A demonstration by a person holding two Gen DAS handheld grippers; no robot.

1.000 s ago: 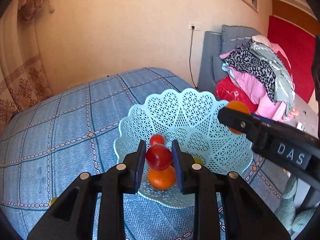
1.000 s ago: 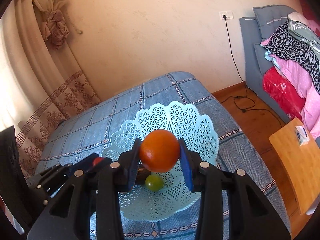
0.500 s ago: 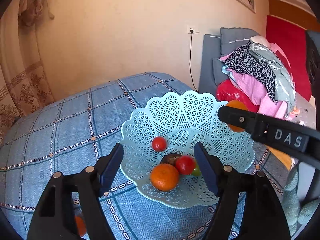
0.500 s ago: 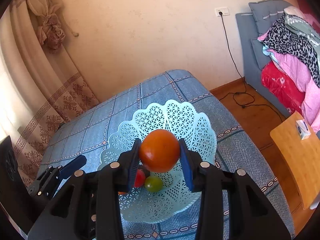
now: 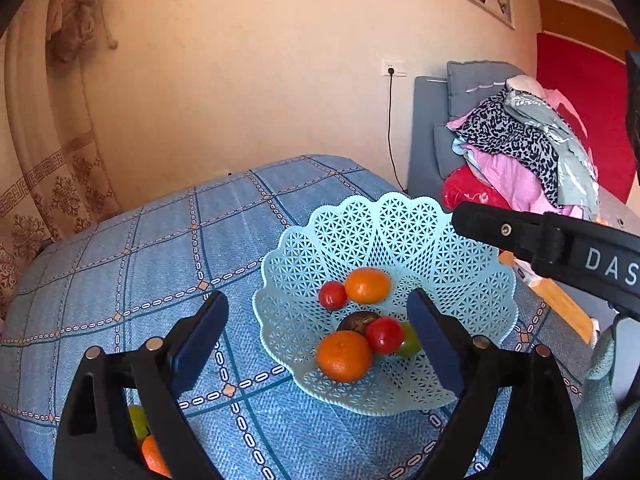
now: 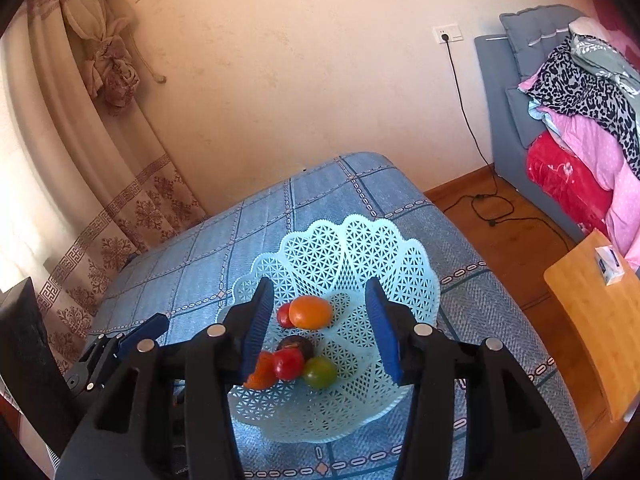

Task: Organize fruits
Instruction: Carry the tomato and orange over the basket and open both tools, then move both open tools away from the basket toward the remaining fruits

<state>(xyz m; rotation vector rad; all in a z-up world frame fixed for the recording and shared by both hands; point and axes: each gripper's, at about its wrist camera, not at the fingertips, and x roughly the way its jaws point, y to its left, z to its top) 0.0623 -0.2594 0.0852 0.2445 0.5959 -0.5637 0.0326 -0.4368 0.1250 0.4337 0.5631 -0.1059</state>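
Observation:
A pale blue lattice basket (image 5: 472, 276) (image 6: 400, 264) stands on the blue checked tablecloth. In it lie two oranges (image 5: 344, 356) (image 5: 367, 285), two red tomatoes (image 5: 384, 335) (image 5: 332, 295), a green fruit (image 5: 410, 344) and a dark fruit (image 5: 356, 320). My left gripper (image 5: 320, 340) is open and empty above the basket's near left side. My right gripper (image 6: 320, 326) is open and empty above the basket; the far orange (image 6: 310, 312) lies below it. The right gripper's finger also shows in the left wrist view (image 5: 520, 232).
A green fruit (image 5: 138, 420) and an orange one (image 5: 154, 456) lie on the cloth at lower left, partly hidden by my left gripper. A sofa with piled clothes (image 5: 520, 140) stands to the right. A wooden side table (image 6: 592, 320) is right of the table.
My left gripper dropped a red tomato into the basket, opened wide and pulled back. My right gripper opened and let its orange fall into the basket next to the far tomato.

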